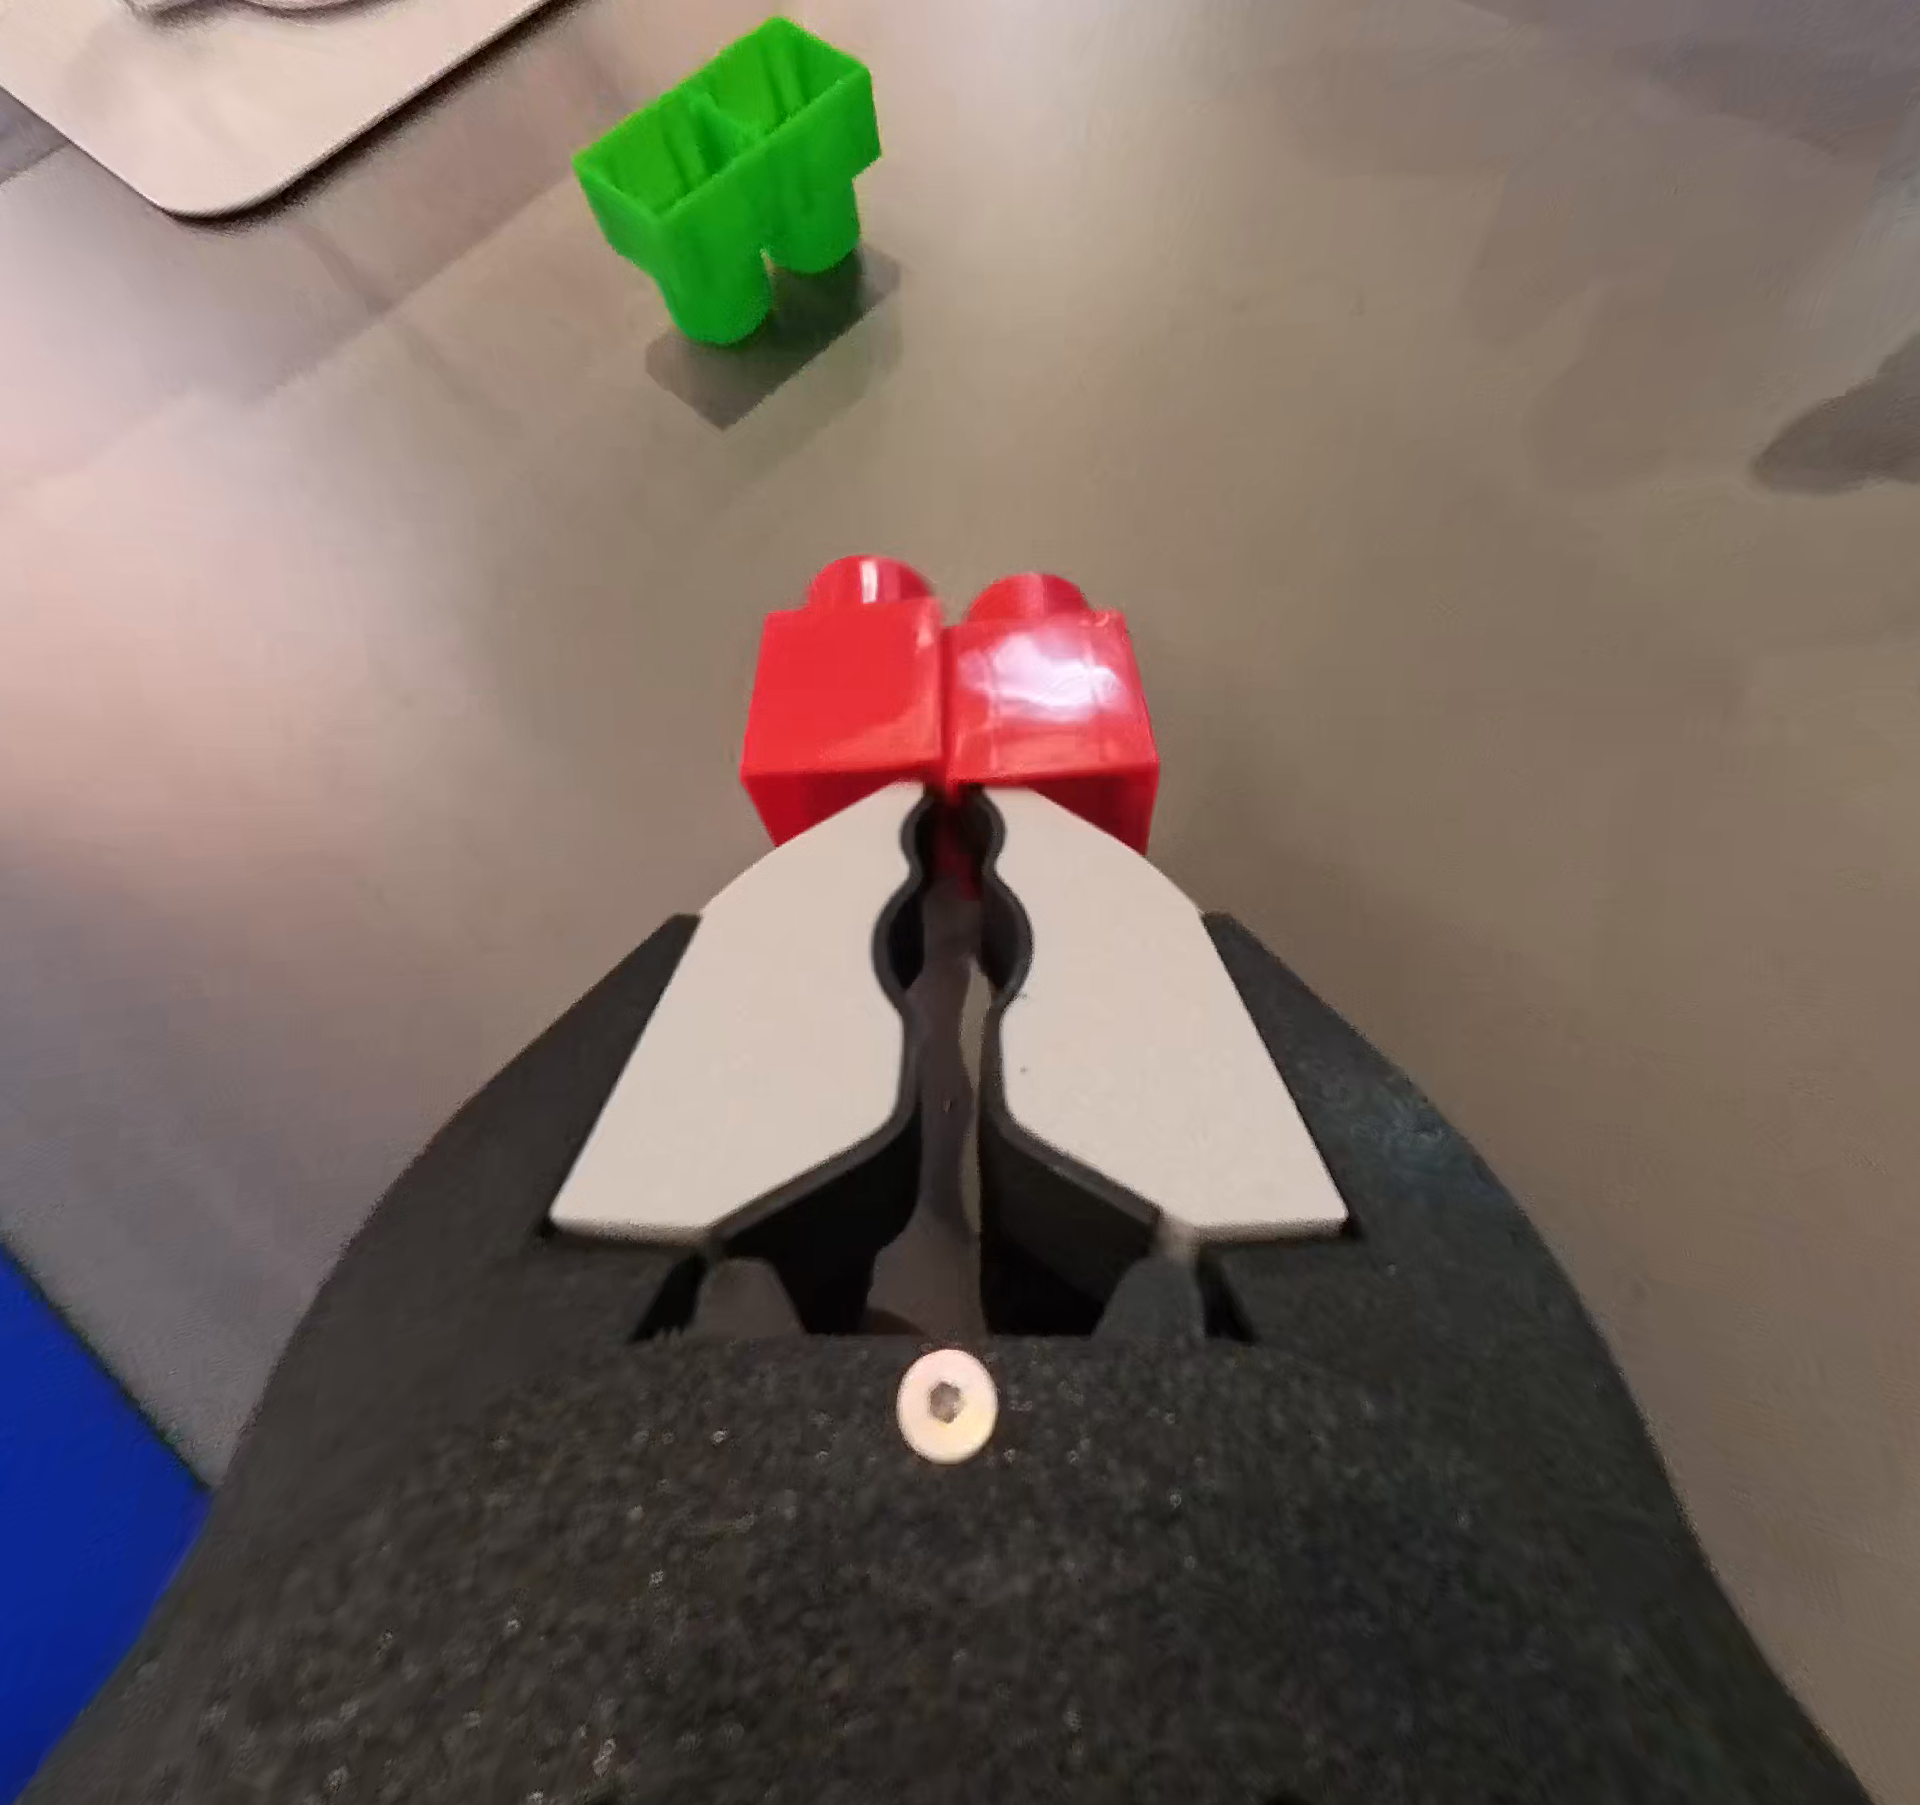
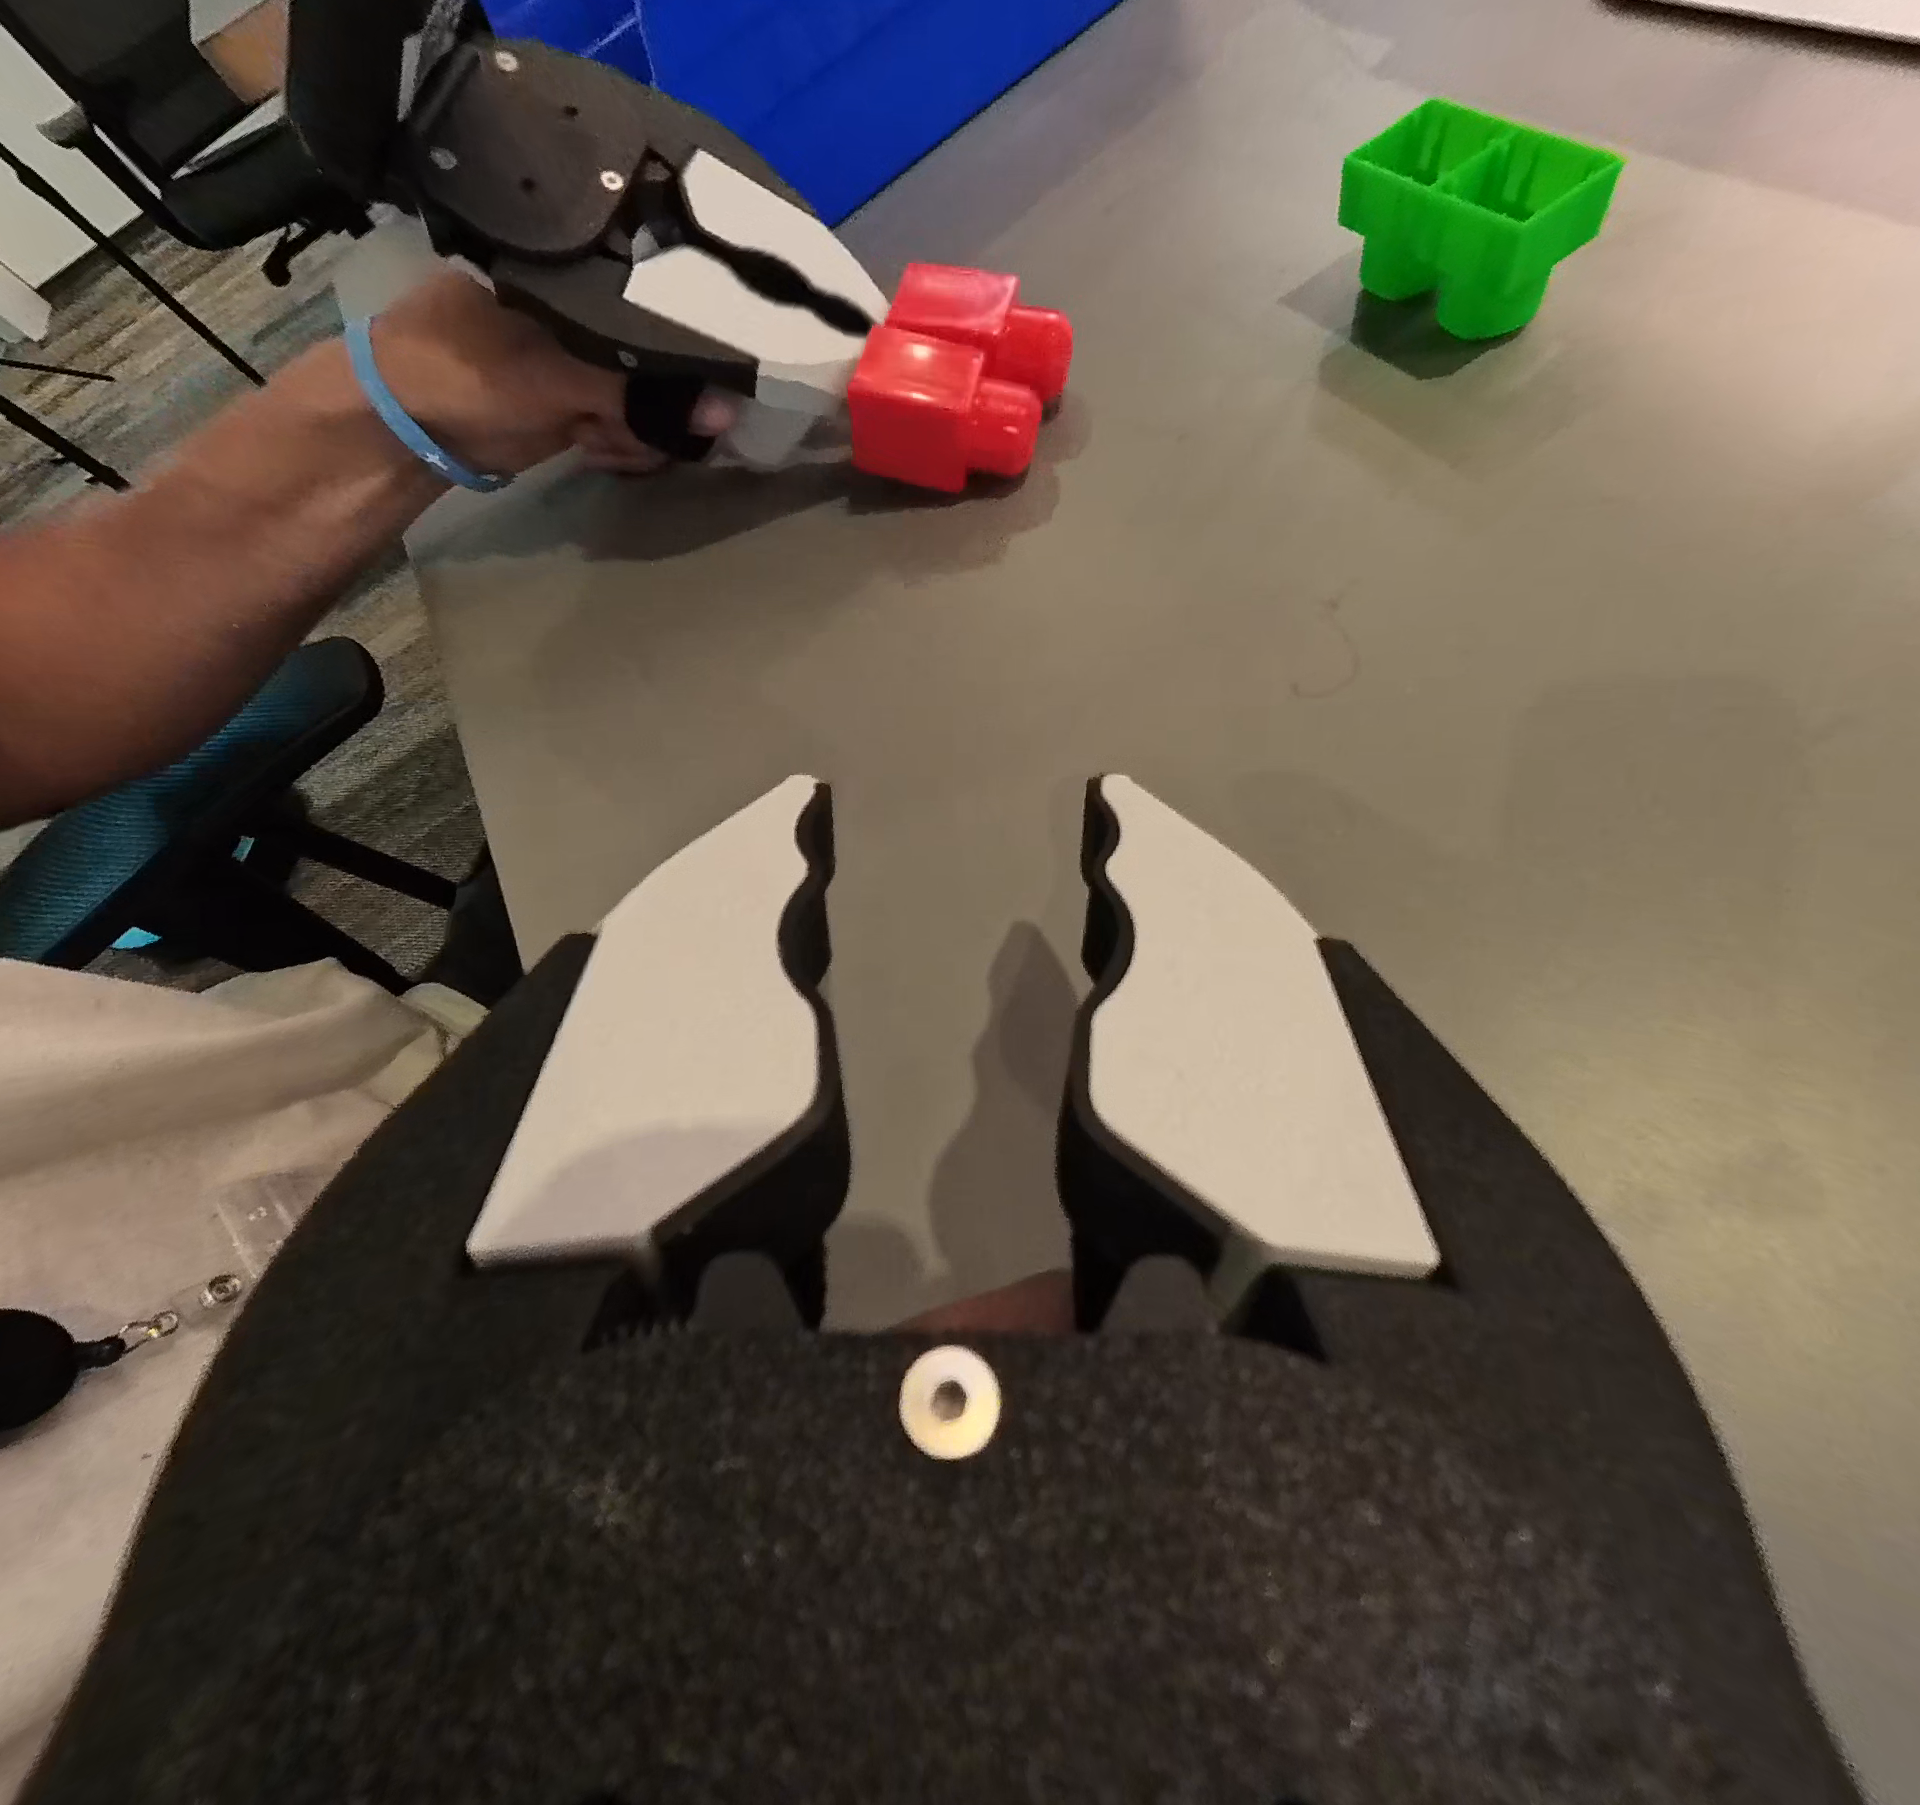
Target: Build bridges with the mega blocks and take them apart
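Take the red block (image 1: 940,706) as your reference. It is a two-stud piece lying on its side on the grey table (image 1: 1455,716), studs pointing away from your left gripper (image 1: 951,805). The left gripper is clenched on the block's open underside end, apparently pinching the thin centre wall between the two cells; the exact contact is hidden behind the fingers. In the right wrist view the block appears to touch the table or sit just above it; you cannot tell which.

The green block (image 1: 732,181) stands beyond the red block, well apart from it, inverted on its two studs with its hollow cells facing up. The blue bin (image 2: 831,20) sits behind the red block on the left gripper's side.

Your right gripper (image 2: 956,810) is released and empty, hovering over bare table nearer to you than the red block.

Handling notes:
- The blocks look like light, stiff, hollow plastic with glossy faces. Expect them to slip under a shallow pinch.
- Grip across the flat side walls, not the rounded studs.
- The inverted green block probably tips easily; turn it studs up before joining.
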